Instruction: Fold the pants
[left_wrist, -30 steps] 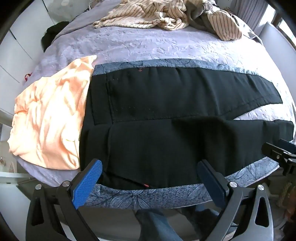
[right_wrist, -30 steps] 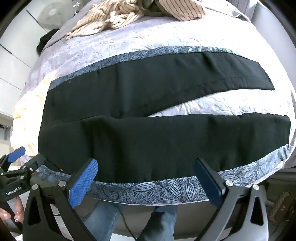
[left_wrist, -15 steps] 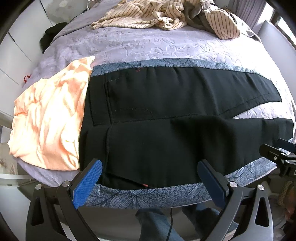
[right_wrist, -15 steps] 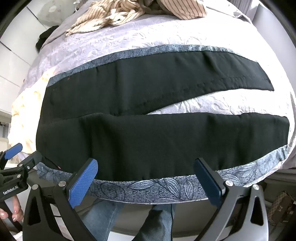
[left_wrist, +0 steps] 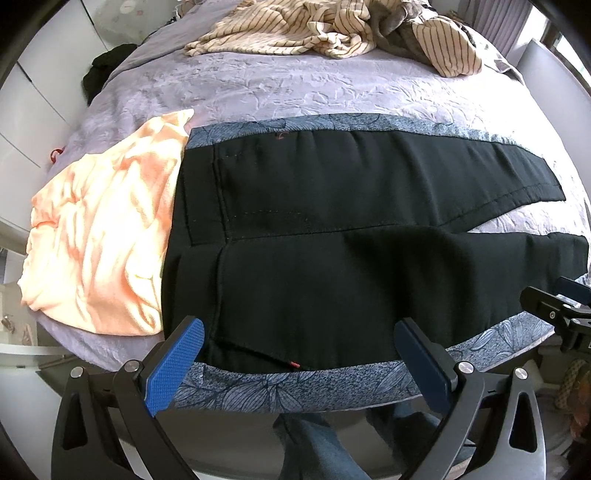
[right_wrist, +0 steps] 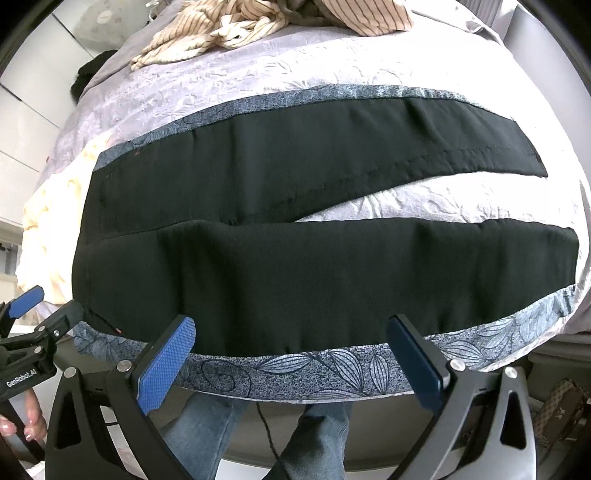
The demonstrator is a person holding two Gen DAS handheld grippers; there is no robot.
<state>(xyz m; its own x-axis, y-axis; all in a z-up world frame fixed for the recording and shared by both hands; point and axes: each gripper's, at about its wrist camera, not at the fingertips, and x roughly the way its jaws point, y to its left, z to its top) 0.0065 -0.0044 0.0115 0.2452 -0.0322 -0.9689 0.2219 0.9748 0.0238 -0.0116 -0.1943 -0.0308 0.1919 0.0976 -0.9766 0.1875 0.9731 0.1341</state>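
Observation:
Black pants (left_wrist: 332, 229) with a grey leaf-print stripe down each outer side lie flat across the bed, waist to the left, both legs spread apart to the right (right_wrist: 314, 266). My left gripper (left_wrist: 299, 332) hovers open just off the near edge of the pants at the waist end, nothing between its blue pads. My right gripper (right_wrist: 291, 332) hangs open over the near leg's printed edge, further toward the hems. Each gripper shows at the side of the other's view.
An orange garment (left_wrist: 99, 236) lies left of the waistband. Striped beige clothes (left_wrist: 332, 26) are heaped at the far end of the lilac bedspread (left_wrist: 258, 85). White cupboards stand at left. A person's jeans-clad legs (right_wrist: 321, 435) stand at the bed's near edge.
Both grippers have eased slightly toward the bed; the pants sit a little nearer in view. Nothing was gripped.

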